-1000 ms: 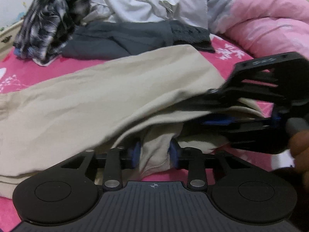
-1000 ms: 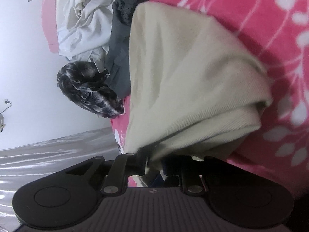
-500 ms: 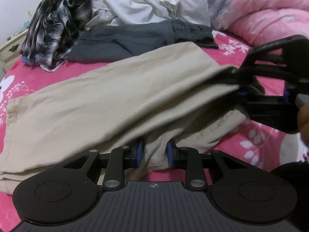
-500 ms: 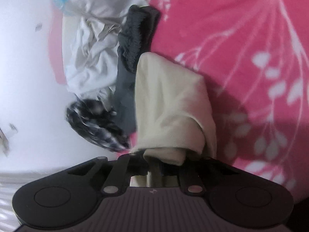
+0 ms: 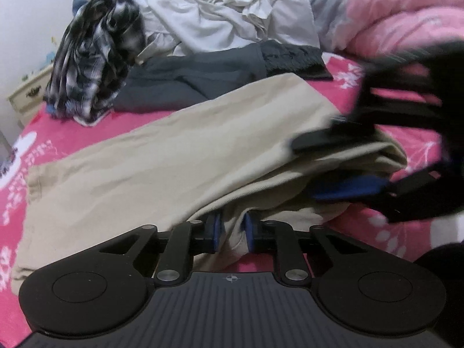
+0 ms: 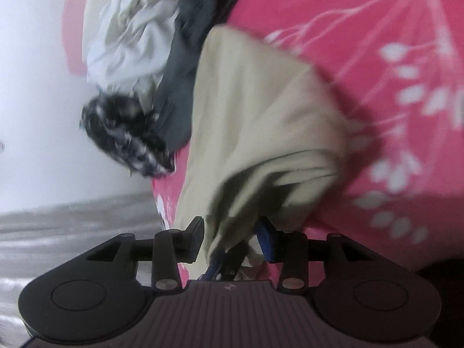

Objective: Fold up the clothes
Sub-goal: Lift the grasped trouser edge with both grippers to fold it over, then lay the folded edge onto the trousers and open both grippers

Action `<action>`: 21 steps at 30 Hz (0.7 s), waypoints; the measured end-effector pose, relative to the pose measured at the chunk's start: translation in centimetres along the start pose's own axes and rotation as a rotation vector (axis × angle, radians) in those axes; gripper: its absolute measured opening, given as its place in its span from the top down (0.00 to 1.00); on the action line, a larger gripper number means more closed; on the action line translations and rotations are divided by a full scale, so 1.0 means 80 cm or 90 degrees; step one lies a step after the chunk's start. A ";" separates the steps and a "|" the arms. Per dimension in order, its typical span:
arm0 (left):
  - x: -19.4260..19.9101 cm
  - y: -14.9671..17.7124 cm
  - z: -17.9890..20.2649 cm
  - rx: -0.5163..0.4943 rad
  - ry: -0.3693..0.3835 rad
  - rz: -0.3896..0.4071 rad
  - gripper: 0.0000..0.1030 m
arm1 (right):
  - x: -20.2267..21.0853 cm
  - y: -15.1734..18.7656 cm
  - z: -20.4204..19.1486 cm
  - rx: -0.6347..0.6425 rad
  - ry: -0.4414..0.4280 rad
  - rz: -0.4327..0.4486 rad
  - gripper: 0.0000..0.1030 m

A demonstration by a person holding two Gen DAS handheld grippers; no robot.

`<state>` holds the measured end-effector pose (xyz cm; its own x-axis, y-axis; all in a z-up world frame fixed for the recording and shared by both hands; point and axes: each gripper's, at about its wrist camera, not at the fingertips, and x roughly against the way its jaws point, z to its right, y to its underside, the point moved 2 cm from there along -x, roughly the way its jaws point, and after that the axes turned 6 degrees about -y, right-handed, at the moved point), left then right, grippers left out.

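Pink bedspread (image 5: pixel 87 127), trousers (image 5: pixel 174 156) between left claw (image 5: pixel 232 233)

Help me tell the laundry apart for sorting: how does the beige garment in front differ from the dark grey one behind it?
The beige garment is pale; the dark grey garment is charcoal. The beige one spreads wide across the near bed, with the left gripper closing on its edge; the grey one lies farther back, untouched, beside a plaid shirt. The beige one's right end is doubled over and lifted; the grey one lies low and flat. Both rest on the pink bedspread.
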<state>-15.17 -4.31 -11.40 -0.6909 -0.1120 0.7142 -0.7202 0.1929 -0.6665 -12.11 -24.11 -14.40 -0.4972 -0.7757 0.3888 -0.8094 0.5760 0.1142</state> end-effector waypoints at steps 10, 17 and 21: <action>-0.006 0.002 0.011 -0.043 -0.021 -0.020 0.84 | -0.042 0.002 -0.013 0.164 0.026 -0.008 0.93; -0.007 -0.001 -0.002 -0.028 0.021 -0.054 0.64 | -0.047 -0.015 0.009 0.088 0.030 -0.030 0.84; 0.004 -0.003 -0.030 0.019 0.050 -0.081 0.56 | -0.023 -0.013 0.017 0.028 0.028 -0.023 0.54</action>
<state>-15.09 -2.03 -10.52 -0.5883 -0.0569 0.8067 -0.8036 0.1526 -0.5753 -10.77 -23.62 -16.46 -0.4538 -0.7829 0.4256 -0.8398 0.5355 0.0895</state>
